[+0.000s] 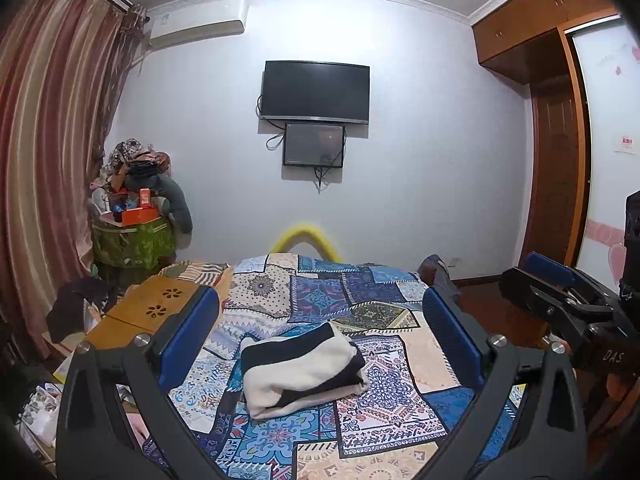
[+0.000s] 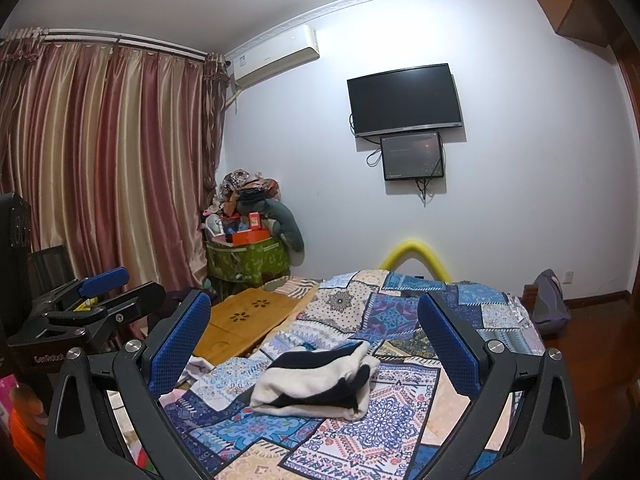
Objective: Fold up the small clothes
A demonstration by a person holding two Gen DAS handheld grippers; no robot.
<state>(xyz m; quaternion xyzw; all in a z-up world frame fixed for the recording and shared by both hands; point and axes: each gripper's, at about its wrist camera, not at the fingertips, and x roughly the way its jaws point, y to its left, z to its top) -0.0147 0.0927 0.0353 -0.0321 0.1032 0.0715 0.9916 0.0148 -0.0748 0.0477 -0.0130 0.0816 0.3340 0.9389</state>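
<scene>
A folded black-and-white garment lies in a compact bundle on the patterned patchwork bedspread. My left gripper is open and empty, held above the bed with the bundle between and below its blue pads. The same bundle shows in the right wrist view. My right gripper is also open and empty, raised over the bed just behind the bundle. Each gripper appears at the edge of the other's view, the right one and the left one.
A wooden lap tray lies on the bed's left side. A green basket piled with clutter stands in the corner by the curtains. A wall TV, a wardrobe and a bag border the bed.
</scene>
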